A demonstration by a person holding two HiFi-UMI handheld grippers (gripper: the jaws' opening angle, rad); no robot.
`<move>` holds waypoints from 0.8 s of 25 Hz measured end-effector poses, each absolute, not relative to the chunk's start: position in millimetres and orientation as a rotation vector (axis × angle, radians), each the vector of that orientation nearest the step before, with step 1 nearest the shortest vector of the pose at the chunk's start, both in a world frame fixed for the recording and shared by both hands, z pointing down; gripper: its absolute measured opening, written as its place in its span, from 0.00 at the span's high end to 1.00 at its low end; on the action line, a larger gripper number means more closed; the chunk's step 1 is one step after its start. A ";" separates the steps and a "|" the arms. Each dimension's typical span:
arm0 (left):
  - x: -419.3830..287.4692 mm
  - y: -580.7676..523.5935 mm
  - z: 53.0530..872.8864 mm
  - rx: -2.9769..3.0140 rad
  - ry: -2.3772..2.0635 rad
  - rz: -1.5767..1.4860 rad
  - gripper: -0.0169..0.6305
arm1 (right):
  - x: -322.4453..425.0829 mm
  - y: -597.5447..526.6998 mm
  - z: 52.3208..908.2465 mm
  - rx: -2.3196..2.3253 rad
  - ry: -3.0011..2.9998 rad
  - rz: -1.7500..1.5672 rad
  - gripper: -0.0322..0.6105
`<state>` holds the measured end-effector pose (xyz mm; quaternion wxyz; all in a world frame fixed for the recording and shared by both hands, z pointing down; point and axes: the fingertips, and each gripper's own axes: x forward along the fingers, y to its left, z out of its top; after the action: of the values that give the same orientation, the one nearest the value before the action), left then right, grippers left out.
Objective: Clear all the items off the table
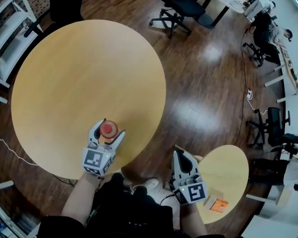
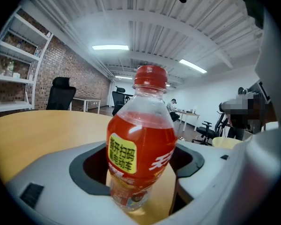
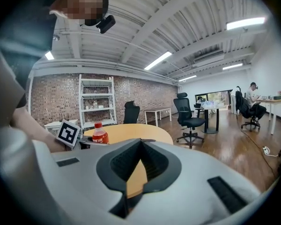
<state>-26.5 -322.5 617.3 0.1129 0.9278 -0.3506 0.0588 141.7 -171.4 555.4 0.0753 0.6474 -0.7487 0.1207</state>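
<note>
Seen from above, a large round wooden table [image 1: 74,68] fills the upper left of the frame. The only thing on it is a small plastic bottle [image 1: 109,129], standing upright near the table's lower edge, close to the person.

The left gripper [image 1: 109,131] reaches in from the bottom of the frame, with one jaw on each side of the bottle. The left gripper view shows the jaws spread, not yet pinching: bare tabletop shows between the bottle and the right-hand jaw.

The right gripper [image 1: 181,155] hangs off the table at lower centre, above the dark wood floor. Its jaw tips are together and hold nothing.

To grasp well, the left gripper should probably centre the bottle between the pads. It should close on the labelled body, not the narrow neck, and then lift straight up so the bottle does not tip or slide on the smooth surface.

The bottle's red cap is on. Orange-red drink fills it nearly to the shoulder.

At lower right, a smaller round table [image 1: 236,165] carries an orange box [image 1: 219,205].
</note>
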 end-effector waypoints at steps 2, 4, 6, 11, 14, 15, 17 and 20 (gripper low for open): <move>-29.8 -322.0 609.6 2.730 -1.029 0.130 0.36 | 143.9 -173.5 549.6 1.947 -2.253 0.342 0.95; -35.8 -322.7 599.2 2.738 -1.057 0.115 0.36 | 145.9 -175.4 544.3 1.955 -2.261 0.318 0.95; -40.4 -321.6 585.7 2.741 -1.083 0.099 0.36 | 149.8 -173.7 540.7 1.970 -2.263 0.301 0.95; -50.2 -310.8 525.3 2.796 -1.127 -0.024 0.36 | 155.8 -161.9 521.3 1.989 -2.295 0.253 0.95; -46.8 -311.0 485.9 2.847 -1.147 -0.102 0.36 | 163.7 -158.8 497.6 2.010 -2.330 0.160 0.95; -44.5 -309.0 473.8 2.856 -1.148 -0.135 0.36 | 168.3 -154.6 489.2 2.029 -2.333 0.131 0.95; -37.1 -300.2 450.1 2.886 -1.161 -0.188 0.37 | 181.7 -141.6 473.8 2.070 -2.318 0.075 0.95; -13.1 -284.3 420.6 2.949 -1.186 -0.218 0.51 | 210.5 -118.1 453.4 2.144 -2.252 -0.013 0.95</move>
<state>-13.1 -284.3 420.6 -0.0223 0.9254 -0.3721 -0.0684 210.5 -118.1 453.4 0.0161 0.6894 -0.7242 -0.0041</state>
